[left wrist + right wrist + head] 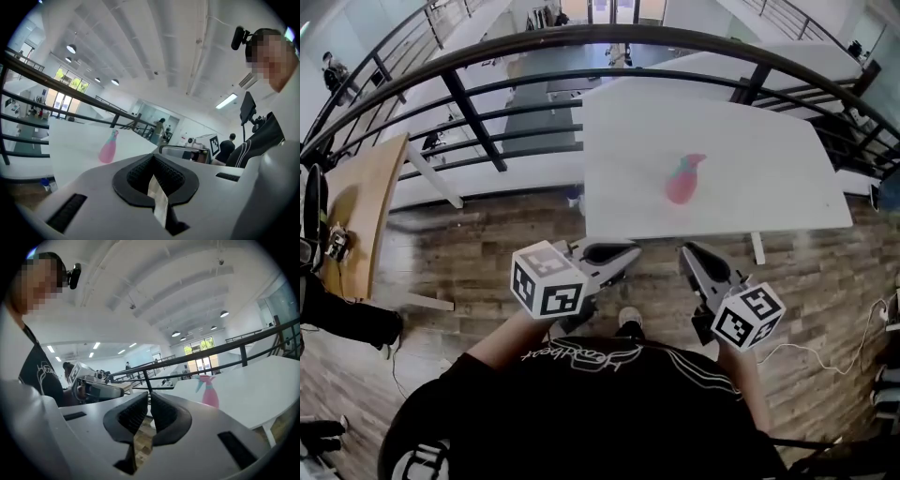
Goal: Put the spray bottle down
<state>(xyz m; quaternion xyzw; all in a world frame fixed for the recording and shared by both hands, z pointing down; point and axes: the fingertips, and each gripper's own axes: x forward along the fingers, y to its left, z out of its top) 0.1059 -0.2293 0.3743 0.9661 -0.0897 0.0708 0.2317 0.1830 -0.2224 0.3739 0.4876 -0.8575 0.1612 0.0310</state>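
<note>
Where the spray bottle is: on the white table, the spray bottle sits near the middle of the top, well back from the near edge, with nothing touching it.
Long axis: upright. Both gripper views show the pink body standing on its base with the teal head on top; the head view looks down on it and blurs it.
Left gripper: the left gripper has its jaws drawn almost together, only a thin slit between the pads, and nothing held.
Right gripper: the right gripper is the same, with pads nearly meeting, a narrow gap between them, and nothing held.
Where the grippers hang: close to the person's torso, over the wood floor, short of the table's near edge and well apart from the bottle.
Direction to the bottle: ahead of both grippers, across the table edge, roughly in line with the right one and off to the right of the left one.
Nearer hand: the right, as I judge it from the head view.
Aim of the jaws: neither points at the bottle. It shows left of the jaws in the left gripper view and right of them in the right gripper view.
Task standing: by the look of it done, since the bottle stands free on the table.
If it must be taken up again: the jaws would need to open wide and close from the side across the upright body, most easily with the right hand.
Risk: a nudge high on the tall body could tip it over.
</note>
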